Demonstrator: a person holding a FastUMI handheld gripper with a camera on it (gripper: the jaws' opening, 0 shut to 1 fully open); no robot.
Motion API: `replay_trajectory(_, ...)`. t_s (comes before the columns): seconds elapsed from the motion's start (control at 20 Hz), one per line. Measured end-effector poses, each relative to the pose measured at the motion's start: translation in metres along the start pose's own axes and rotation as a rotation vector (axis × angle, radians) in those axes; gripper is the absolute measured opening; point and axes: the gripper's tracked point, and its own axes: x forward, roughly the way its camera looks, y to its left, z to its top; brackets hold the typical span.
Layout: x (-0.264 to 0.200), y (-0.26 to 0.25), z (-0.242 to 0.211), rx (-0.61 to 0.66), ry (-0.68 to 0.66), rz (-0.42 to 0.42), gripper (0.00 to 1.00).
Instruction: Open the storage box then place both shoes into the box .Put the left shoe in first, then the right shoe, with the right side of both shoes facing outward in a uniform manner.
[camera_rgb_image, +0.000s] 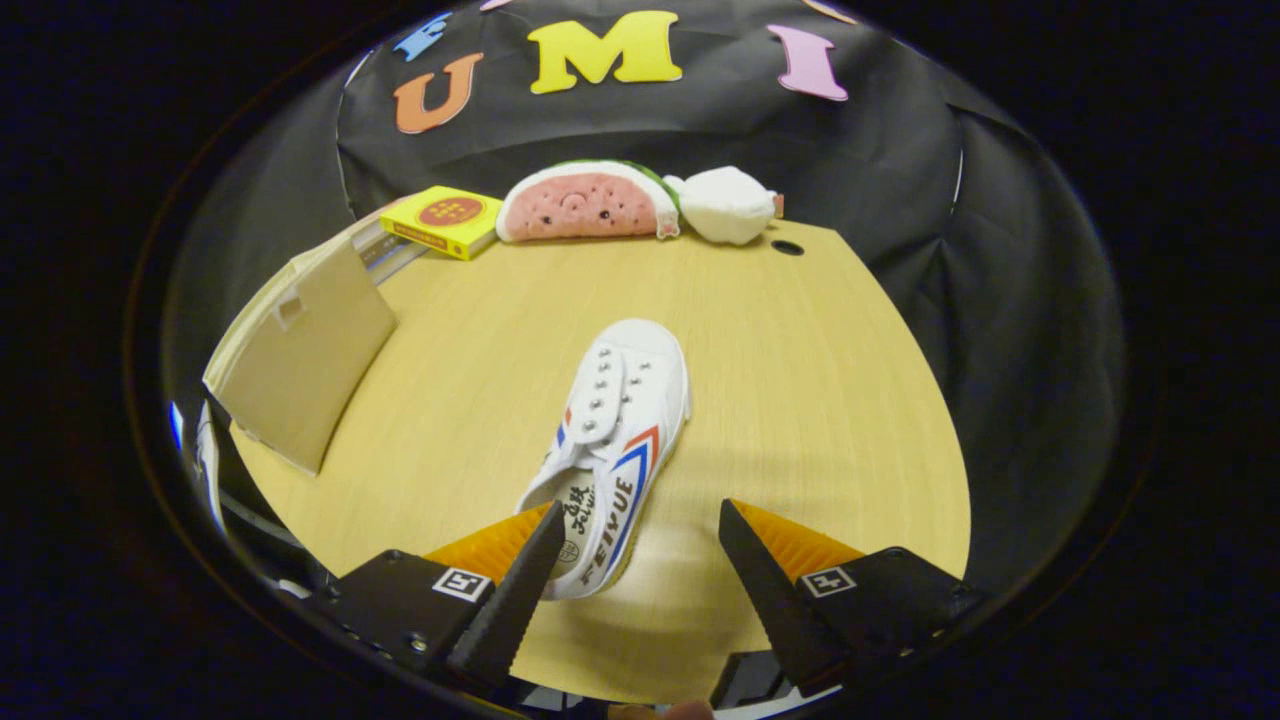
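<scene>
Shoe (612, 440) lies centre frame on the counter (800, 400), heel between the wide-spread fingers of the hand-held gripper (636, 545), which grips nothing, so pickup seems in hand: next, close on the heel, then carry to the box (300, 350), upper left.

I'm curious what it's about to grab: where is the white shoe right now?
The white shoe lies on the wooden table, heel between the open gripper's fingers, toe pointing away toward the watermelon plush.
</scene>
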Motion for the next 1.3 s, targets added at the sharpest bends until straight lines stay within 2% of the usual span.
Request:
replay_trajectory(0.1,0.012,0.000,-0.001,0.018,0.023,0.007,0.96)
replay_trajectory(0.15,0.019,0.002,-0.001,0.026,0.040,0.012,0.90)
replay_trajectory(0.35,0.028,0.013,0.000,0.071,0.102,0.061,0.55)
replay_trajectory(0.5,0.026,0.010,0.000,0.097,0.134,0.041,0.30)
replay_trajectory(0.55,0.025,0.005,-0.001,0.120,0.154,0.015,0.22)
replay_trajectory(0.65,0.027,0.005,-0.002,0.206,0.194,0.019,0.01)
replay_trajectory(0.8,0.021,0.002,0.006,0.264,0.186,0.008,0.01)
replay_trajectory(1.05,0.005,0.025,0.009,0.401,0.212,0.036,0.00)
replay_trajectory(1.3,-0.014,0.052,0.018,0.458,0.194,0.035,0.00)
